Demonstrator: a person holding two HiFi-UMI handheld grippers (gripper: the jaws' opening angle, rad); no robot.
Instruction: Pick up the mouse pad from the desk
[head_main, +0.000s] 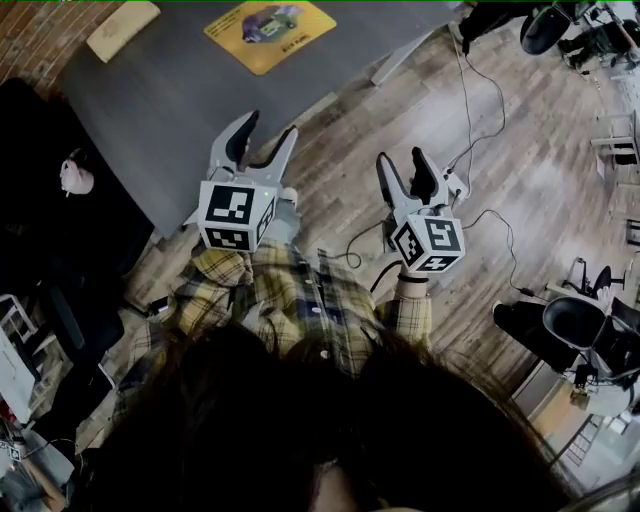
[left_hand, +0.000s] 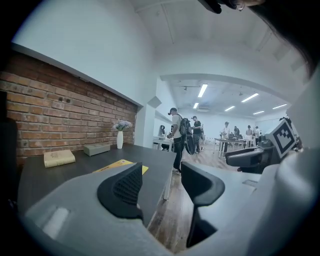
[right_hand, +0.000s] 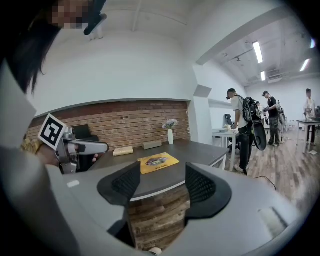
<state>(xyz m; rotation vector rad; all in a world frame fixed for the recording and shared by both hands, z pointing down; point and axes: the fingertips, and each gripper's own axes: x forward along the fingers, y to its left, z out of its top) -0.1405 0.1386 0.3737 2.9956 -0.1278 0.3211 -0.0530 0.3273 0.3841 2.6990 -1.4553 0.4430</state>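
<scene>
The yellow mouse pad (head_main: 270, 32) lies flat on the dark grey desk (head_main: 170, 110), near its far edge. It also shows in the right gripper view (right_hand: 158, 162) and as a thin strip in the left gripper view (left_hand: 122, 165). My left gripper (head_main: 270, 130) hangs open over the desk's near corner, well short of the pad, with nothing between its jaws (left_hand: 160, 175). My right gripper (head_main: 402, 160) is open and empty too, held off the desk's side over the wood floor, its jaws (right_hand: 162, 175) pointing toward the desk edge and the pad beyond.
A beige book (head_main: 122, 28) lies on the desk's far left, with a grey box (left_hand: 96, 149) and a white vase (left_hand: 120, 137) behind it against the brick wall. Cables (head_main: 480, 110) run over the floor. Office chairs (head_main: 580, 330) stand at right. People (left_hand: 177, 135) stand far off.
</scene>
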